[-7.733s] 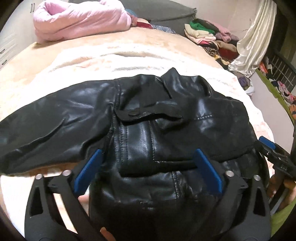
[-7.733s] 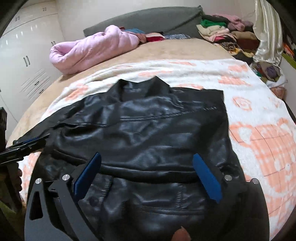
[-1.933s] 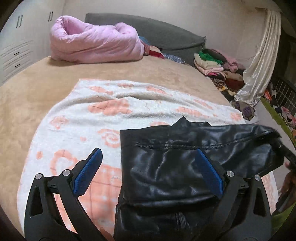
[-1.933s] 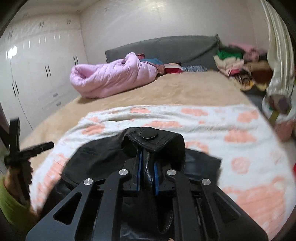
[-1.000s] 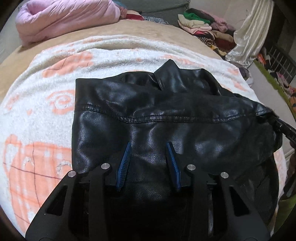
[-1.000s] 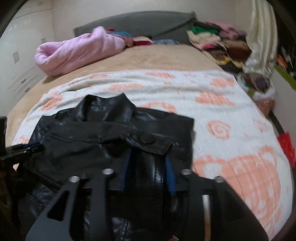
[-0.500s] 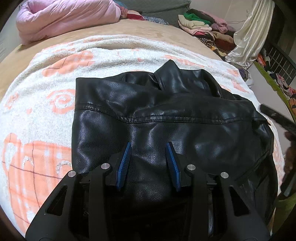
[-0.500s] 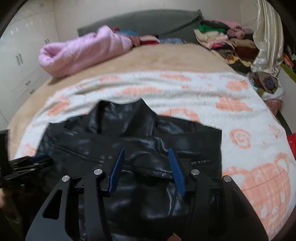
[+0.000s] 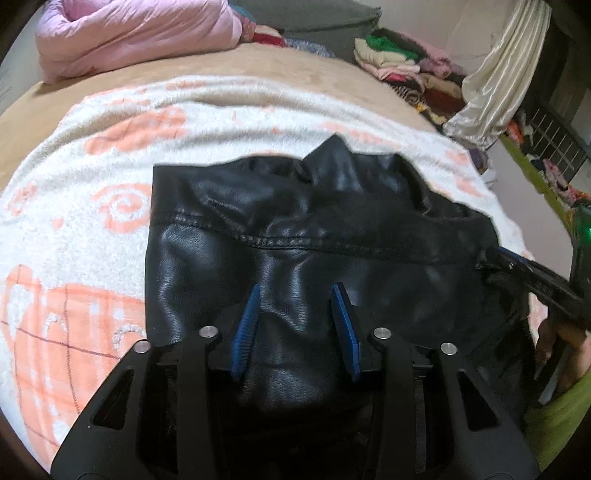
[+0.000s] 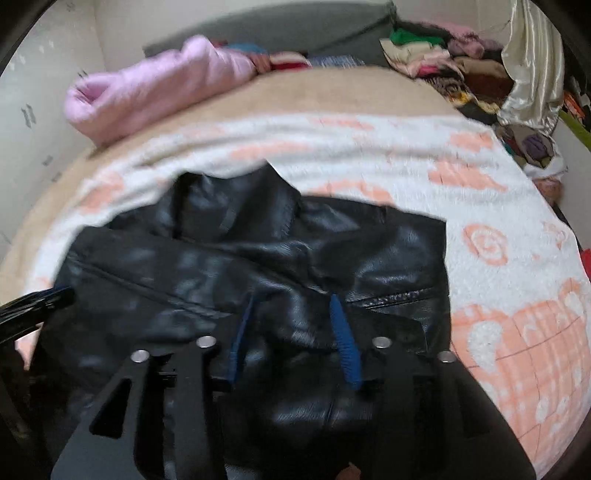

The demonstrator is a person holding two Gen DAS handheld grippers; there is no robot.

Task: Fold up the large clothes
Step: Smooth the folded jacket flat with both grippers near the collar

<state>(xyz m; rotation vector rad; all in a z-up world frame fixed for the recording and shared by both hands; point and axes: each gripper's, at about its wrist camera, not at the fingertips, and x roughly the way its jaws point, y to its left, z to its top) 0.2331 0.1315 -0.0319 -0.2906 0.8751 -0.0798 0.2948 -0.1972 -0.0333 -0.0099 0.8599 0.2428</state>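
A black leather jacket lies back-up on a white and orange blanket, its sleeves folded in, collar pointing away. My left gripper hovers over its lower middle, jaws partly open with a fold of leather between them; no grip is evident. My right gripper sits over the jacket on the other side, jaws partly open around a bulge of leather. The right gripper also shows at the jacket's right edge in the left wrist view. The left gripper shows at the left in the right wrist view.
A rolled pink quilt lies at the head of the bed. Stacked clothes and a cream curtain stand at the far right. White wardrobe doors are on the left. A beige cover lies under the blanket.
The right gripper let go of the sleeve cuff it carried across and dropped low over the jacket, jaws narrowing. The left gripper stayed over the jacket's lower middle. The view is blurred by motion.
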